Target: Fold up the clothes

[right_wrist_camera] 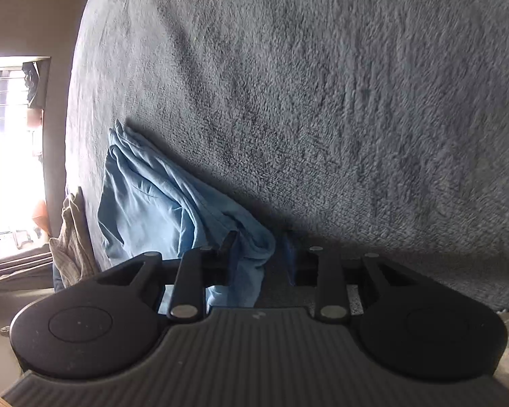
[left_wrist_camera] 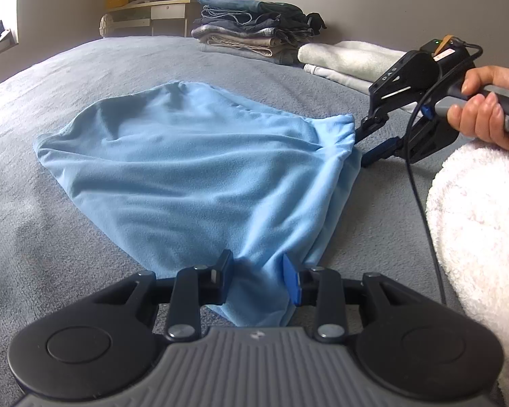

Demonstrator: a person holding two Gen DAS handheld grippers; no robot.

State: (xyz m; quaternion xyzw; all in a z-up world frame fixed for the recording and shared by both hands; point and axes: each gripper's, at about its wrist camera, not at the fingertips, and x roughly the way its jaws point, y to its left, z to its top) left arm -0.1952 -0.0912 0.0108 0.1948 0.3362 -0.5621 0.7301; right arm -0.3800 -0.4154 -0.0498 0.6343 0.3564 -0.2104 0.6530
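Risks noted first. Possible slip of cloth (left_wrist_camera: 193, 169) from left gripper (left_wrist_camera: 258, 271): only a bunched corner sits between the fingers, which stand apart with fabric filling the gap, so grip pressure unclear; whether clamped or merely straddling, cannot tell. Same doubt at right gripper (right_wrist_camera: 259, 254): fingers stand apart, cloth (right_wrist_camera: 173, 210) pressed against the left finger only, bare blanket showing by the right finger; reads as open or barely holding. Uneven pull between the two would skew any fold or drag the cloth into wrinkles. Cable trailing from right gripper (left_wrist_camera: 383, 135) may snag on the white towel (left_wrist_camera: 475, 237) alongside.

Position. Light blue cloth spread on the bed (left_wrist_camera: 68, 237), rumpled, bulging toward the far side, near corner gathered into left gripper at the near edge of the bed. Right gripper at the cloth's right-hand edge, tips touching the hem. Stack of folded clothes (left_wrist_camera: 254, 30) at the far edge of the bed, well apart from the cloth.
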